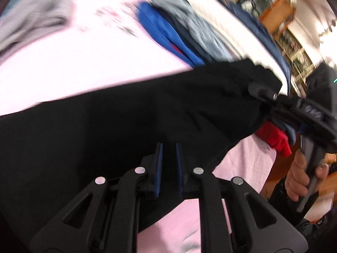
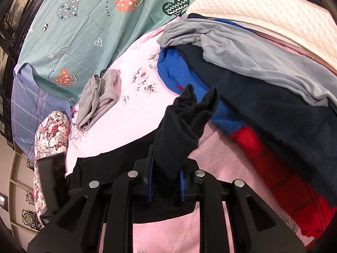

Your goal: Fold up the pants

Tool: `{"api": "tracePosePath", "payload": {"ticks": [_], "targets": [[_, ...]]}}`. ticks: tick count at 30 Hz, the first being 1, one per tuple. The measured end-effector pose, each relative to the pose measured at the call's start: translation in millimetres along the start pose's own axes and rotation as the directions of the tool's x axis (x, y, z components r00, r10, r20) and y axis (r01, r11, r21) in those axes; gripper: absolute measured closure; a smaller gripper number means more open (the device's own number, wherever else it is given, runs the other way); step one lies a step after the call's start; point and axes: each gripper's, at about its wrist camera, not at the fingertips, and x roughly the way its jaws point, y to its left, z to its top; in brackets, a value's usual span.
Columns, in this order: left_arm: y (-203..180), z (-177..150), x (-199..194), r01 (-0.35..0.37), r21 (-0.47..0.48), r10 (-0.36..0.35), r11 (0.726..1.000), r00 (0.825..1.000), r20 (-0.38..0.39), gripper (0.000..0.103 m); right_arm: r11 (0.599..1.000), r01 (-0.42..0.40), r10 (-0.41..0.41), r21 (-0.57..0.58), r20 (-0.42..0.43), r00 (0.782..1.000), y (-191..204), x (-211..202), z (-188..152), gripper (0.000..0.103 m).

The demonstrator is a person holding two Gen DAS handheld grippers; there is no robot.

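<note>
From the left wrist view, the black pants [image 1: 130,113] stretch as a wide dark band across the pink bedsheet [image 1: 69,63], their long axis running from the lower left up to the right. The left gripper [image 1: 169,164] sits over the near edge of the cloth with its blue-padded fingers [image 1: 159,164] a narrow gap apart; the fabric there is so dark that I cannot tell whether any of it is pinched. At the far right end, the right gripper [image 1: 271,103] is clamped on the bunched tip of the pants, and the person's right hand [image 1: 303,175] wraps its handle (only this view shows that hand). The picture is blurred toward the top.

The right wrist view is sharp. The right gripper [image 2: 166,181] has its jaws closed on a gathered end of the pants [image 2: 181,130], which sticks up and away from the camera past the fingers. Beyond lies a pile of clothes [image 2: 263,97] in grey, navy, blue and red at right, a small grey garment [image 2: 99,99] on the sheet at left, and a green heart-print quilt [image 2: 84,21] farther off.
</note>
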Motion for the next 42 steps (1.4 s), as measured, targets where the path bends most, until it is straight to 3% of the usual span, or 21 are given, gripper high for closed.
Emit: {"api": "tracePosePath", "payload": {"ticks": [2, 3, 5, 7, 8, 10, 12, 16, 18, 23, 25, 28, 30, 31, 32, 33, 37, 40, 42], "targets": [[33, -7, -33, -0.121, -0.058, 0.125, 0.991, 0.990, 0.069, 0.084, 1.000, 0.008, -0.008, -0.006, 0.002, 1.000, 5, -1, -1, 0.083], [47, -13, -47, -0.198, -0.089, 0.206, 0.976, 0.974, 0.098, 0.084, 1.000, 0.007, -0.007, -0.006, 0.001, 1.000, 8, -1, -2, 0.083], [91, -30, -83, -0.342, -0.202, 0.373, 0.918, 0.916, 0.145, 0.084, 1.000, 0.002, -0.002, -0.009, -0.008, 1.000, 15, 1, -3, 0.084], [133, -48, -111, -0.385, -0.300, 0.444, 0.873, 0.882, 0.157, 0.084, 1.000, -0.001, 0.001, -0.022, -0.011, 1.000, 28, 3, -5, 0.085], [159, -61, -126, -0.418, -0.362, 0.495, 0.833, 0.855, 0.154, 0.084, 0.999, 0.000, -0.001, -0.043, -0.013, 1.000, 38, 6, -7, 0.085], [193, -78, -142, -0.436, -0.435, 0.535, 0.788, 0.834, 0.133, 0.084, 0.995, 0.000, -0.003, -0.100, -0.028, 1.000, 64, 14, -12, 0.085], [221, -96, -153, -0.403, -0.485, 0.517, 0.777, 0.846, 0.126, 0.084, 0.989, -0.015, 0.006, -0.150, -0.059, 0.998, 91, 26, -17, 0.085], [243, -105, -143, -0.311, -0.510, 0.438, 0.802, 0.887, 0.148, 0.083, 0.957, -0.045, 0.007, -0.287, -0.132, 0.991, 162, 66, -36, 0.085], [253, -112, -138, -0.277, -0.512, 0.402, 0.813, 0.903, 0.149, 0.077, 0.933, -0.045, -0.013, -0.357, -0.158, 0.987, 191, 87, -48, 0.086], [255, -119, -124, -0.267, -0.491, 0.385, 0.829, 0.909, 0.156, 0.071, 0.843, -0.016, -0.131, -0.538, -0.234, 0.963, 254, 154, -102, 0.086], [259, -120, -125, -0.204, -0.492, 0.331, 0.846, 0.925, 0.186, 0.062, 0.801, -0.024, -0.170, -0.598, -0.266, 0.949, 272, 175, -128, 0.086], [269, -123, -126, -0.126, -0.520, 0.271, 0.845, 0.939, 0.213, 0.060, 0.757, -0.011, -0.212, -0.653, -0.261, 0.942, 287, 192, -148, 0.086], [271, -123, -126, -0.107, -0.524, 0.256, 0.845, 0.941, 0.220, 0.060, 0.710, 0.004, -0.261, -0.704, -0.259, 0.930, 296, 204, -163, 0.081], [270, -123, -125, -0.107, -0.522, 0.256, 0.846, 0.941, 0.221, 0.060, 0.692, 0.002, -0.270, -0.722, -0.257, 0.928, 299, 207, -168, 0.070], [269, -122, -125, -0.111, -0.518, 0.258, 0.848, 0.941, 0.220, 0.059, 0.688, -0.013, -0.262, -0.726, -0.265, 0.928, 302, 207, -171, 0.053], [268, -121, -124, -0.115, -0.515, 0.259, 0.850, 0.941, 0.218, 0.058, 0.690, -0.033, -0.252, -0.723, -0.284, 0.925, 304, 206, -173, 0.047], [265, -119, -122, -0.116, -0.508, 0.258, 0.853, 0.941, 0.218, 0.056, 0.730, -0.130, -0.173, -0.671, -0.366, 0.915, 310, 190, -163, 0.045], [266, -119, -122, -0.109, -0.512, 0.253, 0.852, 0.942, 0.221, 0.056, 0.792, -0.132, -0.097, -0.596, -0.336, 0.937, 300, 174, -138, 0.045], [265, -119, -122, -0.112, -0.511, 0.256, 0.852, 0.941, 0.220, 0.055, 0.816, -0.065, -0.106, -0.574, -0.259, 0.960, 289, 172, -121, 0.048]]}}
